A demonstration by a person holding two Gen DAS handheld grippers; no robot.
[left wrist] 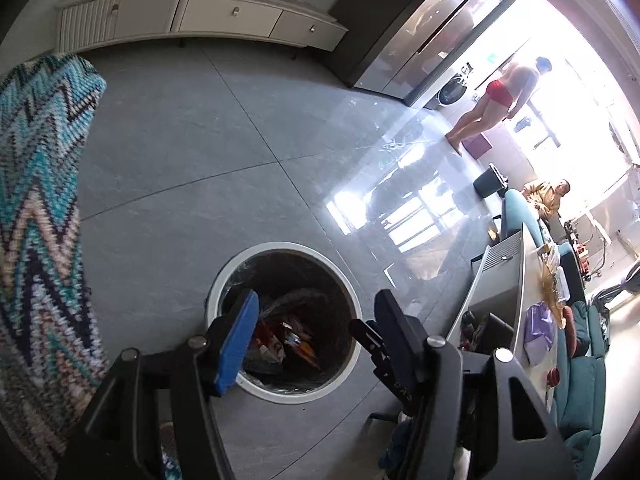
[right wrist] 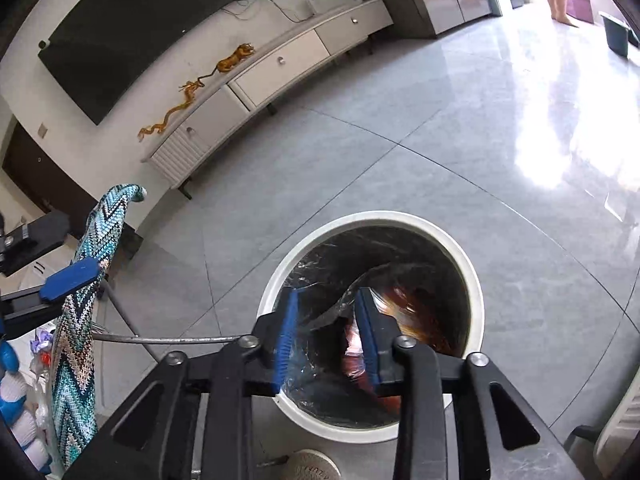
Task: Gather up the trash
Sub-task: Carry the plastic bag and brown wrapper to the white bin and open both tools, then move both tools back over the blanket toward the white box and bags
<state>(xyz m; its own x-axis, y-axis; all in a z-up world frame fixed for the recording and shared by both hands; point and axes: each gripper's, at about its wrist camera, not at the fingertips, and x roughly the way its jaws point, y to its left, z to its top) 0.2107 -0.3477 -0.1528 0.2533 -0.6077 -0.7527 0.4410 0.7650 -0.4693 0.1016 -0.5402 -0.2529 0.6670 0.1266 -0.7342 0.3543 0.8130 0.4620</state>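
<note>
A round white-rimmed trash bin point(left wrist: 224, 276) with a dark liner stands on the grey tiled floor; it also shows in the right wrist view point(right wrist: 472, 276). Red and orange wrappers point(left wrist: 292, 340) lie inside it. My left gripper point(left wrist: 316, 320) is open and empty, held above the bin's mouth. My right gripper point(right wrist: 328, 332) is open above the bin, with a crumpled clear plastic wrapper point(right wrist: 340, 308) lying between its fingers; I cannot tell whether it touches the pads. The left gripper's blue pad point(right wrist: 72, 276) shows at the left of the right wrist view.
A zigzag knitted cloth point(left wrist: 36, 216) hangs at the left, also in the right wrist view point(right wrist: 80, 320). A white low cabinet point(left wrist: 200, 16) stands along the wall. A table point(left wrist: 532, 280) with clutter and a teal sofa point(left wrist: 580, 380) are at the right. Two people point(left wrist: 504, 96) are far off.
</note>
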